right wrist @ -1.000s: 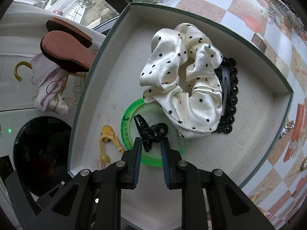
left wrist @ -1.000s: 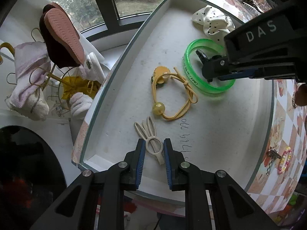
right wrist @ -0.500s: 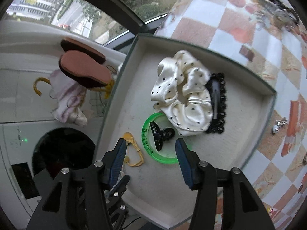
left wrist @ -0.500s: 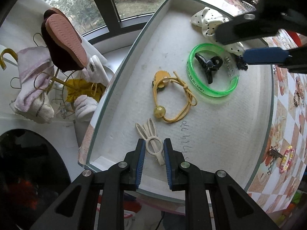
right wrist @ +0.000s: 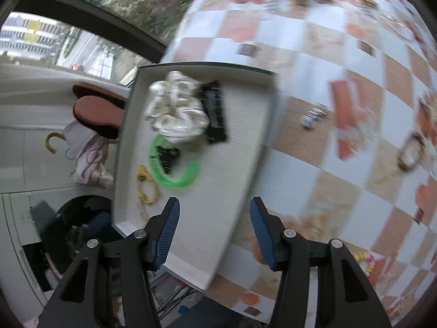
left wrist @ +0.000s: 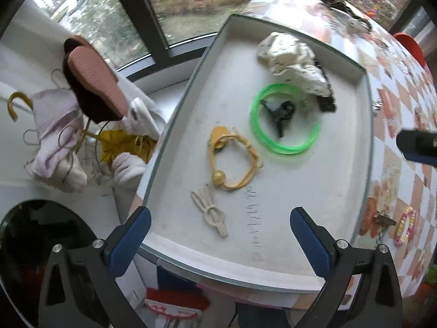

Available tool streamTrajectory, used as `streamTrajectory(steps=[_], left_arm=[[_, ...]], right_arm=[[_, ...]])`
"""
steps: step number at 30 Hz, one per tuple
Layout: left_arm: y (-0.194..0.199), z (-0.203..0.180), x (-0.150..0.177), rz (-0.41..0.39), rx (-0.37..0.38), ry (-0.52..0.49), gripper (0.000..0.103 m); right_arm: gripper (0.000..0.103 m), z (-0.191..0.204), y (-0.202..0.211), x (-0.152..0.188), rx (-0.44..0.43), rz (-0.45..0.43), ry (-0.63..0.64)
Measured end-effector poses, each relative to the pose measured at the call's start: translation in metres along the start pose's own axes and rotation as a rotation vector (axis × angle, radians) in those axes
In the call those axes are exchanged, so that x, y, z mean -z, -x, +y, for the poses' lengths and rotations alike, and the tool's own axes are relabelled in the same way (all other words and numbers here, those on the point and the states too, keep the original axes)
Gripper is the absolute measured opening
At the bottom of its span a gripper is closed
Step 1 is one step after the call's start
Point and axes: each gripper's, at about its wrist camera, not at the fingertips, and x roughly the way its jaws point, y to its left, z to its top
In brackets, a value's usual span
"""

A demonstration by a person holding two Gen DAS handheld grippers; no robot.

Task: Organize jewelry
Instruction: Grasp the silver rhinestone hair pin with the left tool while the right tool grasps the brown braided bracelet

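Left gripper (left wrist: 218, 227) just sprung wide, nothing held; cream rabbit clip (left wrist: 209, 210) between tips: light, stiff, pinch across looped stem.

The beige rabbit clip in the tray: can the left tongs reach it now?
Probably yes. The left tongs stand wide open right above the beige rabbit clip, which lies alone on the tray floor.

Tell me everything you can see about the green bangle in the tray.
The green bangle is a translucent, bright green ring that looks like plastic, lying flat on the pale floor of the tray. A black claw clip rests inside its loop. The polka-dot scrunchie overlaps its far edge, and the yellow hair tie lies just beside it, apart. No gripper touches it.
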Motion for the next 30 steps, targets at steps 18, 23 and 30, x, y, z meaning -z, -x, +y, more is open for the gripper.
streamTrajectory(steps=[18, 23, 30], left_arm=[[0.035, -0.106, -0.017, -0.060, 0.022, -0.280, 0.103], [0.038, -0.139, -0.017, -0.060, 0.038, -0.357, 0.103], [0.036, -0.173, -0.010, -0.039, 0.051, -0.433, 0.103]], right_arm=[[0.088, -0.123, 0.056, 0.063, 0.011, -0.126, -0.307], [0.088, -0.155, 0.067, 0.082, 0.011, -0.153, -0.390], [0.089, -0.184, 0.072, 0.104, 0.055, -0.158, -0.428]])
